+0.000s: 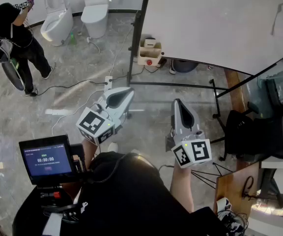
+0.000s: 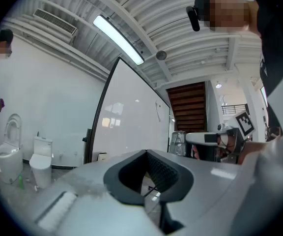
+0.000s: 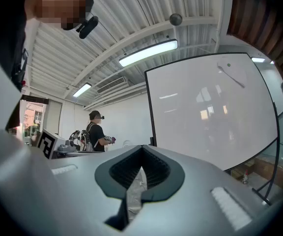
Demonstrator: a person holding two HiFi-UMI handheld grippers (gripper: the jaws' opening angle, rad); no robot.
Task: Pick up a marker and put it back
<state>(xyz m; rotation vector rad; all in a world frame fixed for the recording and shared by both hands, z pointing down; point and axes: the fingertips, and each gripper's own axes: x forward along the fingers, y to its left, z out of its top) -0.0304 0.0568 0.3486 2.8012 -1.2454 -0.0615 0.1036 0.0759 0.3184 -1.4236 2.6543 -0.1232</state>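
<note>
**Both grippers shut and empty in front of the whiteboard**

A person stands facing a large whiteboard (image 1: 215, 23) on a black stand, holding a gripper in each hand at about waist height, both pointing level toward the board. The left gripper (image 2: 146, 153) has its jaws together at the tips with nothing between them. The right gripper (image 3: 142, 148) is likewise closed tight and holds nothing. The two tools are side by side and apart from each other, and neither touches the board.

The marker (image 3: 231, 77), seen only as a thin slanted stick too small to make out in detail, sits against the face of the whiteboard, high up and toward its right side, well apart from both grippers.

A small screen (image 1: 47, 159) is mounted in front of the person's chest. A box (image 1: 149, 50) rests on the floor at the foot of the board. Farther off, two toilets (image 1: 95, 11) stand by the wall, and a second person (image 1: 14, 28) in dark clothes stands next to them.
</note>
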